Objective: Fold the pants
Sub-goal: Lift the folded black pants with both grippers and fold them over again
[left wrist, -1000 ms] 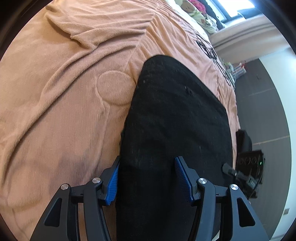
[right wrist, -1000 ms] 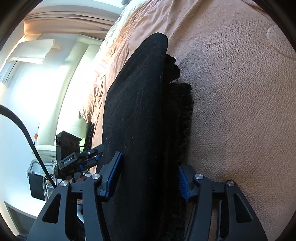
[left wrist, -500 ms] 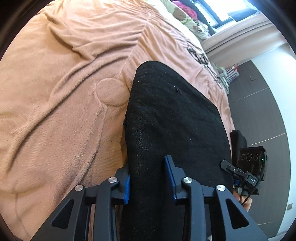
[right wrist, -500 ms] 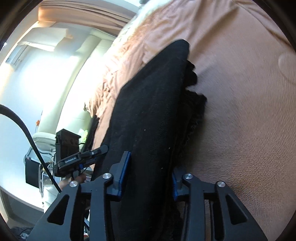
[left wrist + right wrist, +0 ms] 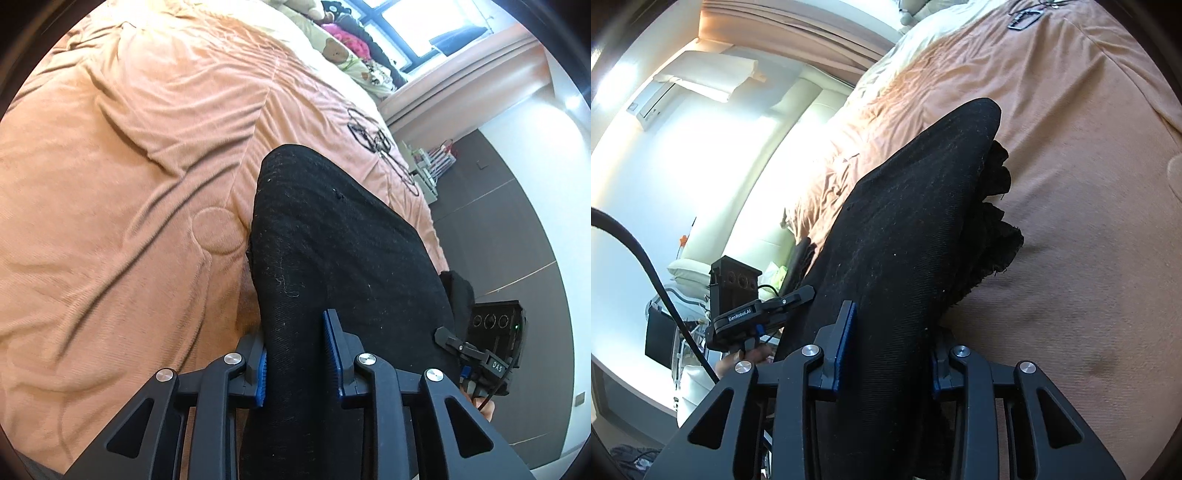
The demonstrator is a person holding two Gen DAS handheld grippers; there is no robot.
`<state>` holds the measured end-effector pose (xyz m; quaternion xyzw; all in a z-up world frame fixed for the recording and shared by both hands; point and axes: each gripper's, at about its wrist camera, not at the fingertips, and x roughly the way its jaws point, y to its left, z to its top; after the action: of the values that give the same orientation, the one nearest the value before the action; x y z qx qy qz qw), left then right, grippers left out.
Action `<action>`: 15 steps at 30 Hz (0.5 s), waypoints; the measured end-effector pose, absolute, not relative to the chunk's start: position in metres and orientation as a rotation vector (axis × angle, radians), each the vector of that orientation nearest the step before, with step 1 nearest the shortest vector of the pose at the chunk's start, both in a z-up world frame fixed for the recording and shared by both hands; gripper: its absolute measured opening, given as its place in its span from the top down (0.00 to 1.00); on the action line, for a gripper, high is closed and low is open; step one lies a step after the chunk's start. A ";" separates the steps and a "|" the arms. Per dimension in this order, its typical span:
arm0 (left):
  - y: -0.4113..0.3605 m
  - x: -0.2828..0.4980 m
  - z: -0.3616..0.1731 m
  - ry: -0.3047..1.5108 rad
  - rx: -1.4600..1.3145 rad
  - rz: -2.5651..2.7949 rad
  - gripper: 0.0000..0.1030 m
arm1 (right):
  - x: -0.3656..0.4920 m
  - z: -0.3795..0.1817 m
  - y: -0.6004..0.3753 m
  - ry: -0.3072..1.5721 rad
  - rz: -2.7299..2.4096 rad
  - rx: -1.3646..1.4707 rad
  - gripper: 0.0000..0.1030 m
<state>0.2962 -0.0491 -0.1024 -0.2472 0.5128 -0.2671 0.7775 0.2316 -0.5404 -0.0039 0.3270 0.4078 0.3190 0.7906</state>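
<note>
Black pants point(image 5: 332, 229) lie folded lengthwise on the orange blanket point(image 5: 129, 184), their near end raised off it. My left gripper point(image 5: 293, 328) has its blue pads against the cloth on both sides, and its jaws are still closing on the pants. In the right wrist view the pants point(image 5: 916, 206) run away from me, with a frayed hem point(image 5: 1001, 240) sticking out on the right. My right gripper point(image 5: 892, 328) is shut on the near edge of the pants. Each view shows the other tool's black housing point(image 5: 495, 325) point(image 5: 738, 291) at the far side of the cloth.
The blanket point(image 5: 1089, 184) spreads wide on the bed around the pants. Pillows and soft toys point(image 5: 332, 48) sit at the bed's head under a window. Dark floor point(image 5: 517, 229) lies past the bed edge. A black cable point(image 5: 646, 266) hangs at the left.
Both grippers have narrowed from wide open onto the near end of the pants and risen. The near end of the pants has lifted off the blanket with them.
</note>
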 end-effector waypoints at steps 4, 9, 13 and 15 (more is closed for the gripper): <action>-0.036 0.297 -0.092 1.085 -0.551 -0.582 0.73 | 0.235 0.001 -0.530 0.858 0.700 0.696 0.70; -0.018 0.301 -0.079 1.047 -0.577 -0.585 0.73 | 0.241 0.001 -0.523 0.845 0.723 0.685 0.70; 0.001 0.304 -0.070 1.023 -0.585 -0.585 0.73 | 0.249 0.005 -0.512 0.834 0.744 0.668 0.70; 0.013 0.306 -0.068 1.012 -0.600 -0.583 0.73 | 0.253 0.005 -0.505 0.832 0.754 0.667 0.70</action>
<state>0.3056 0.0130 -0.0675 -0.2791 0.4703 -0.2709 0.7922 0.2532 -0.5045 0.0054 0.3102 0.3869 0.3506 0.7944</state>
